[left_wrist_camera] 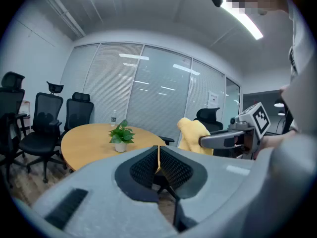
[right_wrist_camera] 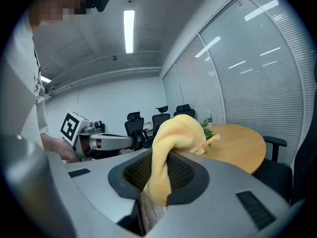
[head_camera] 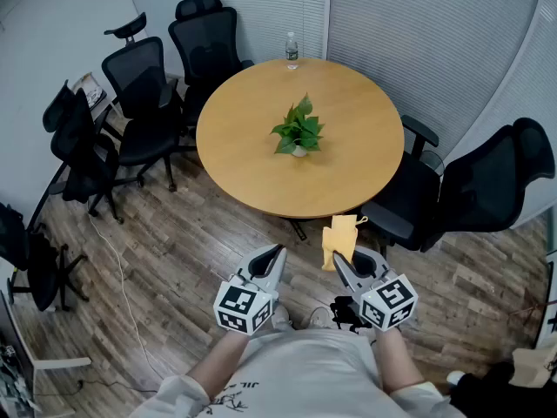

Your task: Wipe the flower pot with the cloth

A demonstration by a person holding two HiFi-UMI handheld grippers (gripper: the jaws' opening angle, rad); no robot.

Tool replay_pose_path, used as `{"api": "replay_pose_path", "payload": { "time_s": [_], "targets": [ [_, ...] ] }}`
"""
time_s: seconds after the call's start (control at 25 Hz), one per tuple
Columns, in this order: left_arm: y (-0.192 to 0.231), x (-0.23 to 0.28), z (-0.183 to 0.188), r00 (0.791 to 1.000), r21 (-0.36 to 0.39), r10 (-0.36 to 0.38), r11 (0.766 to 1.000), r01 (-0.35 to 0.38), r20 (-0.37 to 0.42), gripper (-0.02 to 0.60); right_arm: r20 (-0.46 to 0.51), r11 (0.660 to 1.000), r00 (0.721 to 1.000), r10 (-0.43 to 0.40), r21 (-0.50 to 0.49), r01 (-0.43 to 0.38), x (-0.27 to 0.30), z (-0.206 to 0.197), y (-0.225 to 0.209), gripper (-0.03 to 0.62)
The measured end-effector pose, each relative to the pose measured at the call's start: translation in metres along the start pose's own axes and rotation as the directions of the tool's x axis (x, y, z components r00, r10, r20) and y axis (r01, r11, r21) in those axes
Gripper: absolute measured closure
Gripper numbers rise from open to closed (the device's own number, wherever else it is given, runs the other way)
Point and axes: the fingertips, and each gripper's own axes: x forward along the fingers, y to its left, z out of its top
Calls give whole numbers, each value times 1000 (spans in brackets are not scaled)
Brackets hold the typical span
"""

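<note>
Cloth [right_wrist_camera: 171, 143] hangs pinched in the fingers [right_wrist_camera: 187, 173] of our right gripper [right_wrist_camera: 158, 168]. We hold our left gripper [left_wrist_camera: 158, 158] with its fingers pressed together, empty.

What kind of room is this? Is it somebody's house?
Probably not a house. It looks like an office meeting room. There is a round wooden table with black swivel office chairs around it and long slatted blinds along the walls. On the table are only a potted plant and a water bottle.
</note>
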Motion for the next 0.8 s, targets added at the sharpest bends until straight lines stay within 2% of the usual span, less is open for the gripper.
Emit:
{"api": "replay_pose_path", "payload": {
  "time_s": [0.44, 0.8],
  "targets": [
    [0, -6, 2, 1000, 12, -17, 1000, 17, -6, 560, -9, 1000, 1000, 7, 2, -6, 2, -3, 9, 523],
    [17, -18, 1, 999, 12, -35, 999, 35, -3, 560, -6, 999, 1000, -26, 42, 27, 15, -1, 18, 522]
  ]
}}
